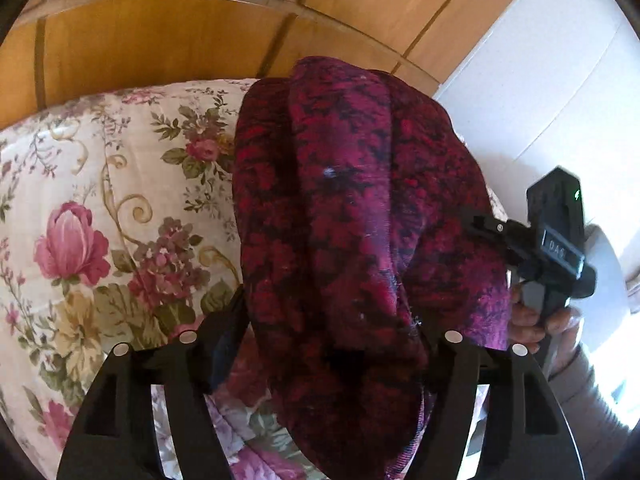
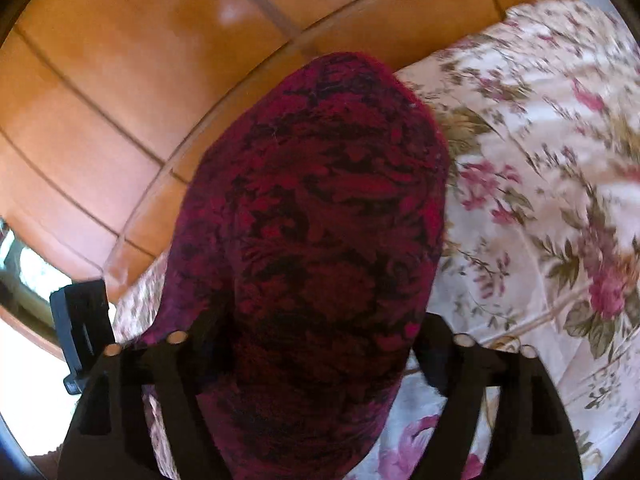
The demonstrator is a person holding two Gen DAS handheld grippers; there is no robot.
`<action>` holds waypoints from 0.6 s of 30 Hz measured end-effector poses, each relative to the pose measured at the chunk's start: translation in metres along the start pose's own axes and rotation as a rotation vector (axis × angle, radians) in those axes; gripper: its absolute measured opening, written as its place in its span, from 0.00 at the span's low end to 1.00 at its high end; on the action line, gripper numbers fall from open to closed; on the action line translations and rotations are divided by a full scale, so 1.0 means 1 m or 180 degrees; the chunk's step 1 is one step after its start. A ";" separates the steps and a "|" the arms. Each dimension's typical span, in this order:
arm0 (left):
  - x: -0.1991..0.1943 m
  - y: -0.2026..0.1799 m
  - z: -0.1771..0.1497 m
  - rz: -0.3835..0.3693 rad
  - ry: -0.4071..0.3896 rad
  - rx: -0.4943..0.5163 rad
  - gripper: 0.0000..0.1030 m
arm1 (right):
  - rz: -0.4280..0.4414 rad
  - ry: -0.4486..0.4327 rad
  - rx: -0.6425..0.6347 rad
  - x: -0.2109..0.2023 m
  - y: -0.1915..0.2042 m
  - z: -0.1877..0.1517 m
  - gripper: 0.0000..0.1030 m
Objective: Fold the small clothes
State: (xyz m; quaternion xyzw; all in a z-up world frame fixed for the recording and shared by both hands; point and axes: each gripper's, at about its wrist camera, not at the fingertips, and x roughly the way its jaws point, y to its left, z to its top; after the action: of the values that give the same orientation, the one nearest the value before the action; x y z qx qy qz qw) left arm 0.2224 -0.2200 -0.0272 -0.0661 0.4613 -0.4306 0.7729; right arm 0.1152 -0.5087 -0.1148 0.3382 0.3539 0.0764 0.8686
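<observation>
A dark red and purple patterned garment (image 1: 344, 216) hangs in the air above the bed, draped over and between my left gripper's (image 1: 332, 344) fingers, which are shut on its edge. In the right wrist view the same garment (image 2: 316, 240) fills the middle and covers the gap of my right gripper (image 2: 312, 344), which is shut on it too. The right gripper's body (image 1: 556, 240) and the hand holding it show at the right in the left wrist view. The left gripper's body (image 2: 82, 328) shows at the left in the right wrist view. The fingertips are hidden by cloth.
A floral bedspread (image 1: 100, 220) lies below, also visible in the right wrist view (image 2: 540, 200). A wooden headboard or wardrobe (image 1: 160, 32) stands behind the bed. A white wall (image 1: 540, 80) is at the right.
</observation>
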 end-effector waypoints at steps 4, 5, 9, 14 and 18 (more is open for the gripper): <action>-0.022 -0.020 -0.006 0.0248 -0.0194 0.0173 0.67 | -0.0138 -0.0129 -0.0061 -0.014 0.004 -0.008 0.87; -0.028 -0.025 -0.009 0.0308 -0.0233 0.0206 0.67 | -0.0235 -0.0170 -0.0096 -0.017 0.012 -0.007 0.87; -0.046 -0.037 -0.021 0.0523 -0.0434 0.0292 0.65 | -0.0729 -0.0569 -0.0381 -0.046 0.055 -0.008 0.84; -0.043 -0.043 -0.027 0.0712 -0.0537 0.0337 0.59 | -0.1170 -0.0727 -0.0920 -0.041 0.111 -0.013 0.61; -0.029 -0.033 -0.025 0.0846 -0.0505 0.0227 0.59 | -0.1626 -0.0386 -0.1111 0.019 0.120 0.002 0.56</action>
State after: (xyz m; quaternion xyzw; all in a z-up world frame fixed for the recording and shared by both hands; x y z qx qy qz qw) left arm 0.1770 -0.2125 -0.0059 -0.0108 0.3880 -0.3340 0.8590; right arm 0.1432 -0.4115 -0.0468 0.0881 0.3565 -0.1049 0.9242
